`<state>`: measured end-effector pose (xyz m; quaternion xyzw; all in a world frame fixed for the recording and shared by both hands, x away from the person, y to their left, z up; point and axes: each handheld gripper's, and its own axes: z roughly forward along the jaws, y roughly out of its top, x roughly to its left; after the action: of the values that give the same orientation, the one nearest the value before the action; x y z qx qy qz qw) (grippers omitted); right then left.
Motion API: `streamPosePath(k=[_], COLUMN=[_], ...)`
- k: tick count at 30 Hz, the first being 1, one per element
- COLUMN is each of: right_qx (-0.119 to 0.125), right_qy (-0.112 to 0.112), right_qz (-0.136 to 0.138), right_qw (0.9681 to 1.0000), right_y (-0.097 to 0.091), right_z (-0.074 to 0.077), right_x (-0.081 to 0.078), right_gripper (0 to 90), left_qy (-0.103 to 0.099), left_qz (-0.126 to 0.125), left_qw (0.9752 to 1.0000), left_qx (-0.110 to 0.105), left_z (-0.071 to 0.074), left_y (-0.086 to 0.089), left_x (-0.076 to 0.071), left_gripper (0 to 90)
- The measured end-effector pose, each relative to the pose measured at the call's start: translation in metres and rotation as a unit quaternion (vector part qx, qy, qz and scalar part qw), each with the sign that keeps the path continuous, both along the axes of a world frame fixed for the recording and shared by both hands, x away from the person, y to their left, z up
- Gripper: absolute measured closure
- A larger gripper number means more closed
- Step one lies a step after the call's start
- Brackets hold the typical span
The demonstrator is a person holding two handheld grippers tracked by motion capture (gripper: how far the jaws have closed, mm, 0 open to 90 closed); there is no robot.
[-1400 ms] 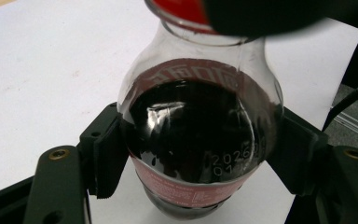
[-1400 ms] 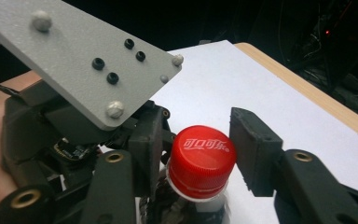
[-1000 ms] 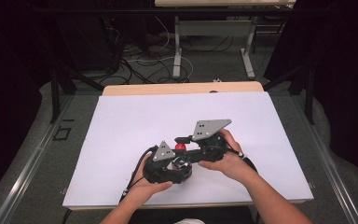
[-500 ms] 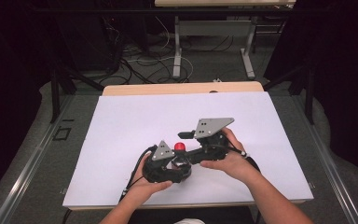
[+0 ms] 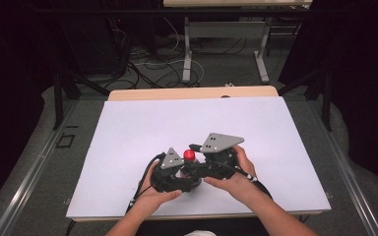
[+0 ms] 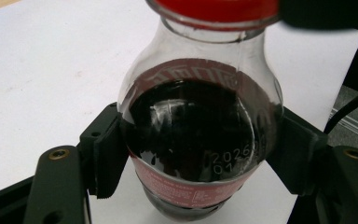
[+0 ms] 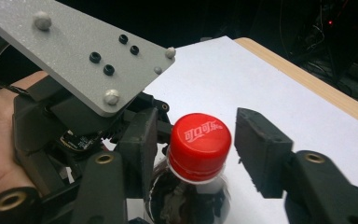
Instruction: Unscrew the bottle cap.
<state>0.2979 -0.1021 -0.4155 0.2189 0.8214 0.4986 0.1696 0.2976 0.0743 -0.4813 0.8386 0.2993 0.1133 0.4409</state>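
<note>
the left gripper point(image 6: 193, 154) is clamped on the cola bottle point(image 6: 193, 140) standing on the white bench point(image 5: 128, 132), while the right gripper point(image 7: 193, 149), jaws just closing, straddles the red cap point(image 7: 200, 144) without pinching it, so unscrewing seems not yet finished.

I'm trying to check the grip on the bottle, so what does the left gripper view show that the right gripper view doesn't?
Left gripper view: the left hand-held gripper clamped on the bottle at its rounded body, the dark drink inside, the red label band and a printed date code.

Right gripper view: the cap's top with white lettering, the right hand-held gripper with its jaws either side of the cap, the far one apart from it after just closing somewhat, and the grey plate.

Both: the red-capped bottle and the white table.
</note>
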Motion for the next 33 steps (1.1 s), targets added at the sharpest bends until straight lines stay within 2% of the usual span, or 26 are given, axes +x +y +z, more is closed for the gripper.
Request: streamPosePath(k=[3,5,8,12,14,18,20,22,24,26,28,29,30,31,32,33], right_qx=[-0.007,-0.007,-0.007,-0.009,-0.004,-0.009,-0.002,0.004,0.003,0.008,0.009,0.011,0.014,0.022,0.023,0.021], right_qy=[-0.010,-0.009,-0.012,-0.017,-0.013,-0.012,0.010,0.022,0.022,0.013,0.003,0.006,0.016,0.021,0.023,0.015], right_qz=[-0.010,-0.013,-0.019,-0.015,-0.005,0.047,0.075,0.106,0.139,0.166,0.179,0.179,0.168,0.153,0.143,0.128], right_qw=[0.9999,0.9999,0.9997,0.9997,0.9999,0.9988,0.9971,0.9941,0.9901,0.9860,0.9839,0.9837,0.9855,0.9877,0.9891,0.9914], right_y=[0.004,0.005,0.008,0.008,0.007,0.001,-0.004,-0.009,-0.014,-0.017,-0.018,-0.018,-0.018,-0.017,-0.017,-0.017], right_z=[-0.001,-0.002,-0.003,-0.004,-0.004,-0.002,-0.001,0.000,0.002,0.002,0.000,-0.001,-0.001,-0.002,-0.002,-0.003], right_x=[-0.001,-0.001,-0.001,0.002,0.004,0.013,0.020,0.026,0.032,0.034,0.036,0.036,0.035,0.033,0.031,0.029], right_gripper=[53.9,54.1,54.7,59.7,60.3,60.9,61.1,61.2,61.2,61.1,60.9,60.2,55.4,48.9,48.2,47.7], left_qy=[-0.001,-0.002,-0.001,-0.003,-0.001,-0.001,0.001,0.000,-0.005,-0.005,-0.003,-0.002,-0.001,-0.001,0.000,0.000], left_qz=[0.001,-0.003,0.000,0.001,-0.001,-0.006,-0.008,-0.013,-0.016,-0.018,-0.019,-0.024,-0.017,-0.017,-0.015,-0.011], left_qw=[1.0000,1.0000,1.0000,1.0000,1.0000,1.0000,1.0000,0.9999,0.9999,0.9998,0.9998,0.9997,0.9999,0.9998,0.9999,0.9999], left_qx=[0.001,0.008,0.008,0.001,0.002,0.007,0.001,0.001,0.000,0.000,0.003,0.005,0.000,0.005,0.006,0.006], left_z=[0.000,0.000,0.000,-0.001,0.000,0.000,0.000,0.001,0.002,0.003,0.003,0.002,0.001,0.001,0.001,0.001], left_y=[0.000,0.000,-0.001,-0.002,-0.002,-0.001,-0.003,-0.003,-0.004,-0.004,-0.005,-0.004,-0.005,-0.004,-0.003,-0.003], left_x=[0.000,0.000,-0.001,-0.001,-0.001,-0.002,-0.003,-0.003,-0.004,-0.005,-0.005,-0.005,-0.005,-0.004,-0.004,-0.004], left_gripper=[30.1,30.1,30.1,30.1,30.1,30.1,30.1,30.1,30.2,30.1,30.1,30.2,30.1,30.2,30.1,30.2])
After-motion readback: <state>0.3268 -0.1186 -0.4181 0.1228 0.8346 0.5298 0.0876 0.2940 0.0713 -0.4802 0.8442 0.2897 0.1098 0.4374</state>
